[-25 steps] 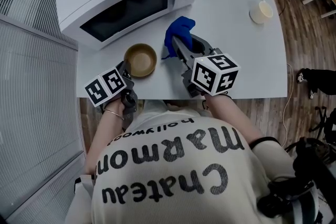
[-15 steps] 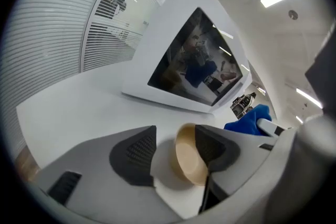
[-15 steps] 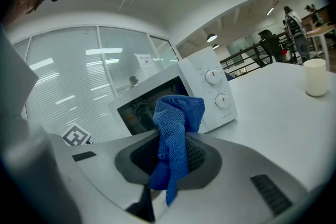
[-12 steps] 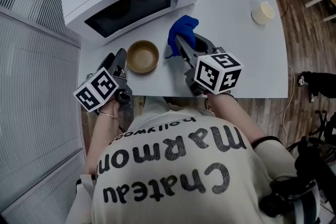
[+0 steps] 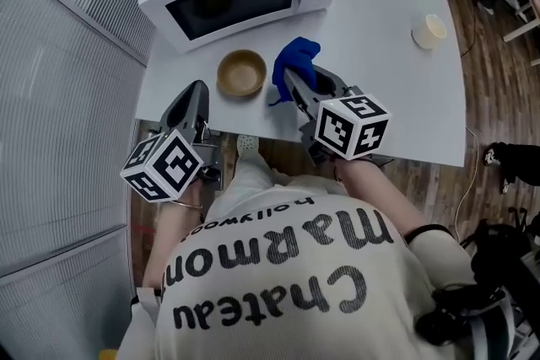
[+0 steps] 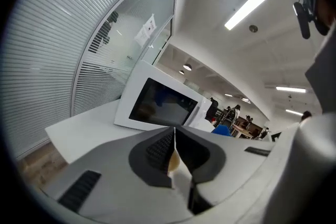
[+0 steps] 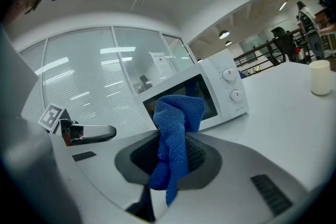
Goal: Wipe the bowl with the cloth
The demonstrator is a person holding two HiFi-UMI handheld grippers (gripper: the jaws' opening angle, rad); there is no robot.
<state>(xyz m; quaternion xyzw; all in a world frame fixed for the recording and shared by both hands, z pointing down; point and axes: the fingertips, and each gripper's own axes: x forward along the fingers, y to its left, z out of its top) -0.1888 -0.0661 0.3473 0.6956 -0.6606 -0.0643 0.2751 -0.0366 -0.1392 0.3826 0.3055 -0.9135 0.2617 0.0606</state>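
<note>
Bowl (image 5: 241, 73) one, cloth (image 5: 295, 60) one.

1. The right gripper (image 7: 173, 152) has its jaws clamped on a blue cloth (image 7: 177, 113), which bunches above them
2. A white microwave (image 7: 220, 89) stands behind on the white table (image 7: 294, 128)
3. A pale cup (image 7: 320, 77) stands far right; the left gripper (image 7: 105, 133) shows at left

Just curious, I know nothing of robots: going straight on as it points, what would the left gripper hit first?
Probably the microwave, its dark door: the left gripper, jaws just closed on nothing, aims at it from above the table. The bowl lies lower, to the right; depth is unclear.
</note>
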